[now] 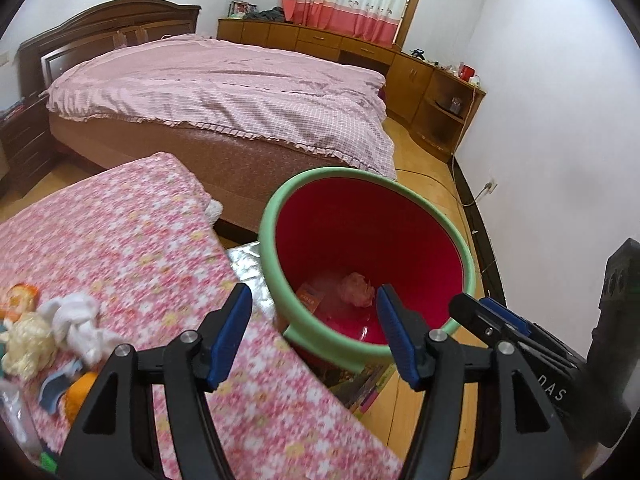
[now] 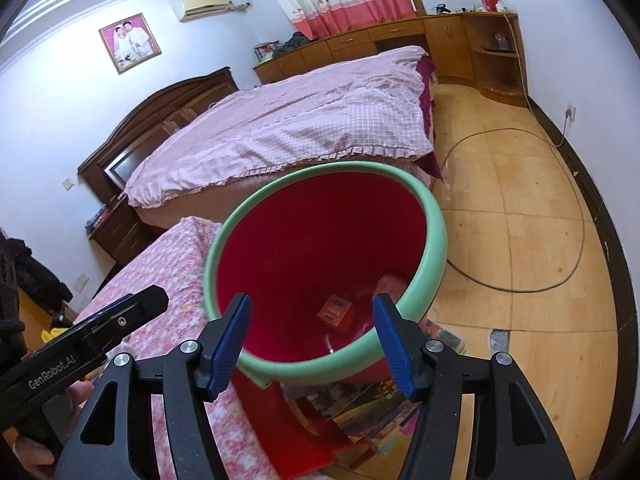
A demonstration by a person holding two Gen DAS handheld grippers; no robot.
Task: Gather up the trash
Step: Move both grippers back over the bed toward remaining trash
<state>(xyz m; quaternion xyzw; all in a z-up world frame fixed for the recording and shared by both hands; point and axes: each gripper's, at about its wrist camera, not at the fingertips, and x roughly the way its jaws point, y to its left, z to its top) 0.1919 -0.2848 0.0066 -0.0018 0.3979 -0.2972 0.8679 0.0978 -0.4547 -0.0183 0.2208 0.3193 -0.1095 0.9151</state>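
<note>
A red bin with a green rim stands on the floor beside a table with a pink floral cloth. Inside it lie a crumpled pink wad and a small orange box; the box also shows in the right wrist view. My left gripper is open and empty, above the bin's near rim. My right gripper is open and empty over the bin. On the table's left lie crumpled white tissue, a yellowish wad and an orange item.
A bed with a pink cover stands behind the bin. Wooden cabinets line the far wall. A cable loops over the wooden floor. Colourful papers lie under the bin. The right gripper shows in the left wrist view.
</note>
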